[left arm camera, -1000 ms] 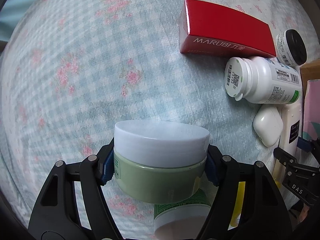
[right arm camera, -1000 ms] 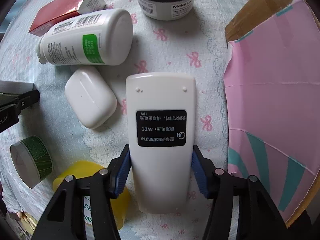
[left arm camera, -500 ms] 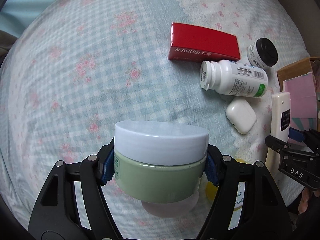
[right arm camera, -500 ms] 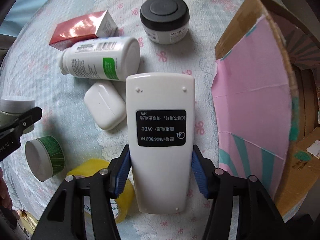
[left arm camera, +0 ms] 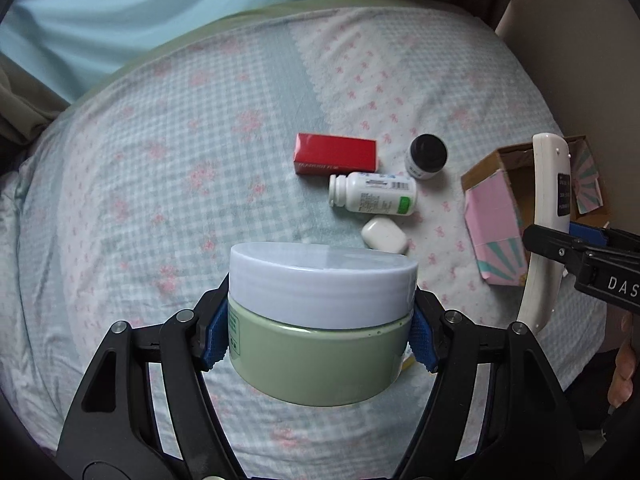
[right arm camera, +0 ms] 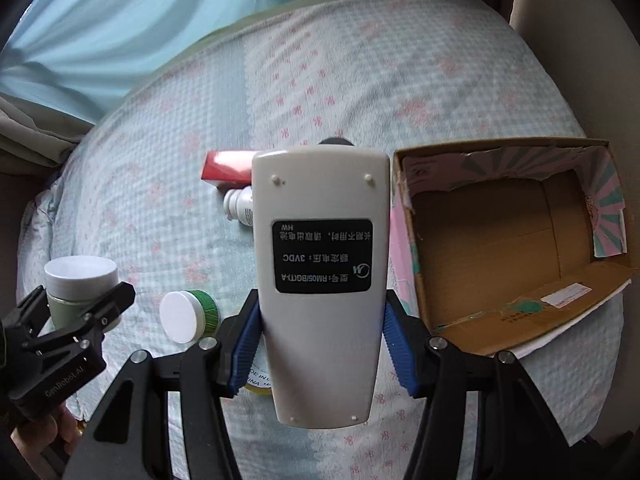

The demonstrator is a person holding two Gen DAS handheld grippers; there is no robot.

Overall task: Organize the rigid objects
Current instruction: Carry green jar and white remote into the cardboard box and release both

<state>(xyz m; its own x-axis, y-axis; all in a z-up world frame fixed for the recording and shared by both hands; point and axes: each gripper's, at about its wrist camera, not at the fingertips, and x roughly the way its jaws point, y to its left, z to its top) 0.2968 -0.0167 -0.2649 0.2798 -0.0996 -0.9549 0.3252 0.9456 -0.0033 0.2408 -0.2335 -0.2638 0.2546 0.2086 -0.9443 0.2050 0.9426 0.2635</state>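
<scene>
1. Left wrist view, left gripper [left arm camera: 320, 332]: jaws closed on the green jar [left arm camera: 320, 356], blue pads pressing its two sides just under the pale lavender lid [left arm camera: 322, 280]. The jar sits upright between the fingers, held above the bedspread [left arm camera: 160, 160].
2. Left wrist view, items on the bedspread: red box [left arm camera: 336, 155] lying flat; white pill bottle [left arm camera: 372, 198] on its side just in front of the box; black-capped jar [left arm camera: 426, 157] upright beside the box's right end; white earbud case [left arm camera: 384, 234] near the bottle.
3. Left wrist view, right edge: right gripper [left arm camera: 576, 248] clamped on the white remote [left arm camera: 546, 232], which stands nearly upright in front of the cardboard box [left arm camera: 496, 216].
4. Right wrist view, right gripper [right arm camera: 322, 344]: jaws closed on the remote's lower half, blue pads against both long edges. The remote's back label faces the camera; its far end points away, level with the box's left wall.
5. Right wrist view, cardboard box [right arm camera: 520, 240]: open, just right of the remote, pink-printed flaps turned out.
6. Right wrist view, left side: left gripper [right arm camera: 76, 312] holding the green jar [right arm camera: 80, 292]; a small green tin [right arm camera: 188, 316] lies on its side nearby; the red box and pill bottle are partly hidden behind the remote.
</scene>
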